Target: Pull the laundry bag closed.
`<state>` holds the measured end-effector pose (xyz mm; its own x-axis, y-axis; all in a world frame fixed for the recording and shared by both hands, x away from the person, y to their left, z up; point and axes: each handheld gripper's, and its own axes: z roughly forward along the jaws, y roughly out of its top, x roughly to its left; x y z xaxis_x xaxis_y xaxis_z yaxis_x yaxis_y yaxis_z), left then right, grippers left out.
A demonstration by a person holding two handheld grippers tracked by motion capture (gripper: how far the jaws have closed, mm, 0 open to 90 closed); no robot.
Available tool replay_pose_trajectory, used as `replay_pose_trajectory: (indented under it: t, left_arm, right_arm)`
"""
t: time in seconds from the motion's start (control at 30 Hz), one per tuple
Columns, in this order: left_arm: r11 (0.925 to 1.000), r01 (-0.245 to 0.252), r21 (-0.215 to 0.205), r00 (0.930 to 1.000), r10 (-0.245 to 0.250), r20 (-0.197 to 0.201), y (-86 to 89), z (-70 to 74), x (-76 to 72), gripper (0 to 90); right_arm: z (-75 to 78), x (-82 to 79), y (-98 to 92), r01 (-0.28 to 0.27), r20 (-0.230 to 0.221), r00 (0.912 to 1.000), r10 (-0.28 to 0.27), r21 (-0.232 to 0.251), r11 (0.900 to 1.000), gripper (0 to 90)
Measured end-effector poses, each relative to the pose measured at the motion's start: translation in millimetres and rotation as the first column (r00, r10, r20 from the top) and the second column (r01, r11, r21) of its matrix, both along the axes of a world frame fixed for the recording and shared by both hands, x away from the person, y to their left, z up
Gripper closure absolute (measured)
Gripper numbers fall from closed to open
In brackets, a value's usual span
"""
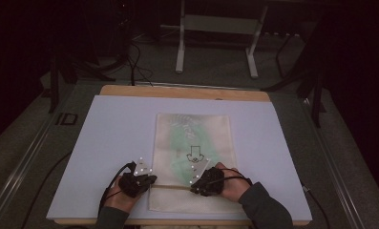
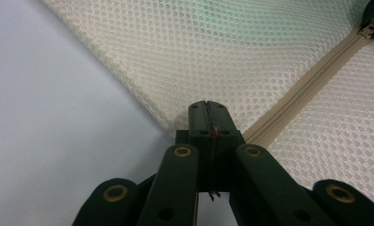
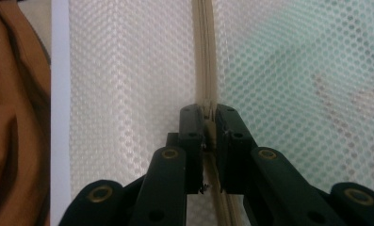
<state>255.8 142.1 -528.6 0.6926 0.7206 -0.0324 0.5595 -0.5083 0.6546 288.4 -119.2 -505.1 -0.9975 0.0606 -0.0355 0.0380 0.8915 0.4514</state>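
Cream mesh bag (image 1: 193,157) flat on white board (image 1: 110,143), centre to lower centre of high view, greenish contents visible through mesh, small dark printed mark near middle. Beige zipper (image 1: 170,187) running across bag's near end, low in frame.

Left gripper (image 1: 149,180) at lower left-centre of high view, held in left hand (image 1: 122,193), tips at bag's left edge by zipper end. In left gripper view (image 2: 207,117): jaws pressed together at centre frame, thin red sliver between them, sitting right at bag corner (image 2: 173,129) where zipper (image 2: 312,75) meets edge; clamped on bag's corner as far as visible. White board (image 2: 52,122) at left of frame, mesh at top and right, zipper slanting to upper right, zipper pull (image 2: 369,29) at far upper right corner.

Right gripper (image 1: 195,187) at lower centre of high view, held in right hand (image 1: 230,183), dark sleeve (image 1: 266,207) at bottom, tips on zipper line. In right gripper view (image 3: 209,120): jaws nearly together, narrow gap, clamped on zipper tape (image 3: 205,56) running vertically up centre frame. Cream mesh left of zipper, green-tinted mesh right. Strip of white board (image 3: 60,117) at left, brown fabric (image 3: 15,117) at far left edge.

Wooden table edge (image 1: 184,92) beyond board, upper centre. White metal frame legs (image 1: 180,43) on floor at top of frame.
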Motion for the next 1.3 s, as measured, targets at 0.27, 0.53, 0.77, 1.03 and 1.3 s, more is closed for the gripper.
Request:
replay_pose_trajectory:
  t: [0.27,0.53,0.77,1.03,1.3]
  left_arm:
    - [1.0,0.0,0.0,1.0,0.0,-0.001,0.0,0.1,0.1,89.5]
    - [1.0,0.0,0.001,1.0,0.0,0.0,-0.1,0.1,0.0,89.5]
    - [1.0,0.0,0.001,1.0,0.0,-0.001,0.0,0.1,0.0,89.5]
    - [1.0,0.0,0.004,1.0,0.0,0.001,-0.3,0.1,-0.1,89.5]
    - [1.0,0.0,0.003,1.0,0.0,0.0,-0.2,0.1,0.0,89.5]
  right_arm:
    - [0.2,0.2,-6.3,0.011,-0.007,0.9999,-0.011,0.004,1.0,82.5]
    - [0.8,-0.8,-11.1,0.017,-0.008,0.9998,-0.017,-0.005,1.0,82.5]
    - [0.3,-0.3,-19.3,0.026,-0.012,0.9996,-0.026,-0.006,1.0,82.4]
    - [0.4,-0.2,-27.9,0.04,-0.011,0.9991,-0.04,-0.01,0.999,82.4]
    - [1.4,0.0,-35.0,0.049,-0.012,0.9987,-0.049,-0.015,0.999,82.4]
